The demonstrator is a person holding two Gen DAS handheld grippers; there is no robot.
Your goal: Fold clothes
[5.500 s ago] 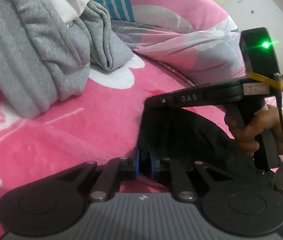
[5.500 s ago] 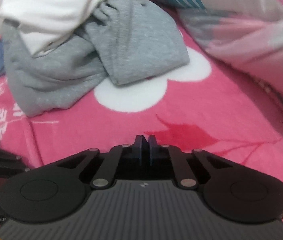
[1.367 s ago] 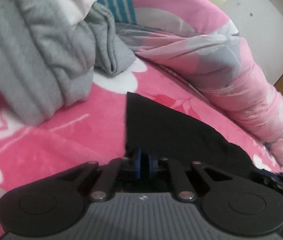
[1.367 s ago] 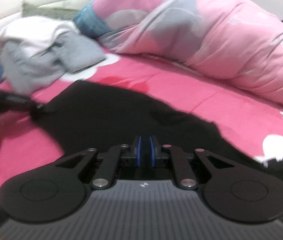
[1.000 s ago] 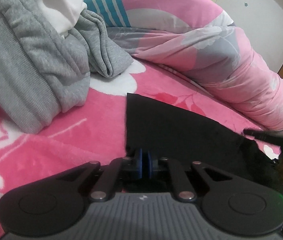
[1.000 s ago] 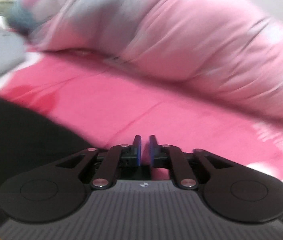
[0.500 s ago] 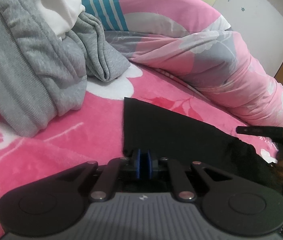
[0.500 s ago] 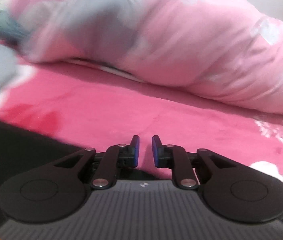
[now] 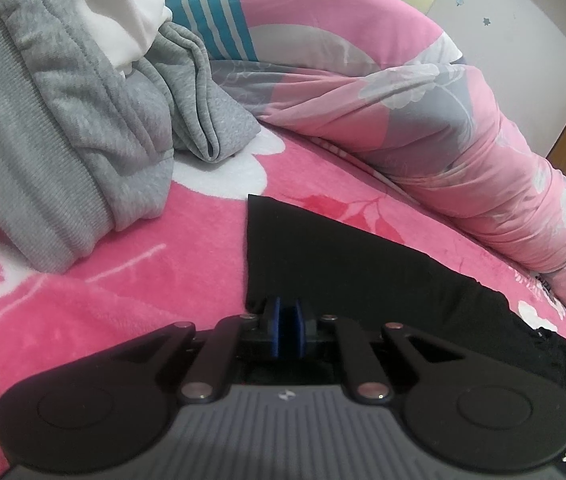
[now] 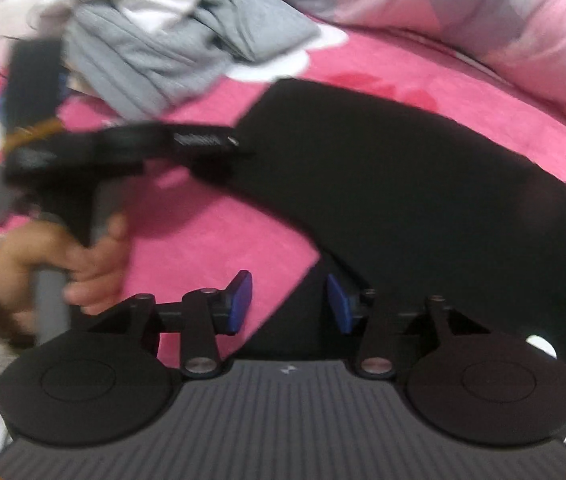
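Left gripper (image 9: 287,322): your jaws are closed here, blue pads pressed together on the near edge of the black garment (image 9: 343,264). From this grip the cloth spreads flat across the pink blanket (image 9: 123,280), running out toward 2 o'clock in your left wrist view, with one sharp corner at 12 o'clock.

Right gripper (image 10: 286,304): your jaws are opening. The blue pads stand apart with nothing pressed between them; the edge of the black garment (image 10: 403,184) lies under the gap, with pink blanket (image 10: 211,240) showing beneath the left pad.

In your right wrist view, the left gripper (image 10: 239,148) sits at 10 o'clock, its tip on the garment's far corner, and your left hand (image 10: 63,264) wraps its handle at 9 o'clock. This view is motion-blurred.

Beyond the garment, a grey sweatshirt (image 9: 63,128) is heaped at 10 o'clock in the left wrist view, with white cloth (image 9: 123,12) on top. A rolled pink quilt (image 9: 423,120) lies from 12 to 3 o'clock.
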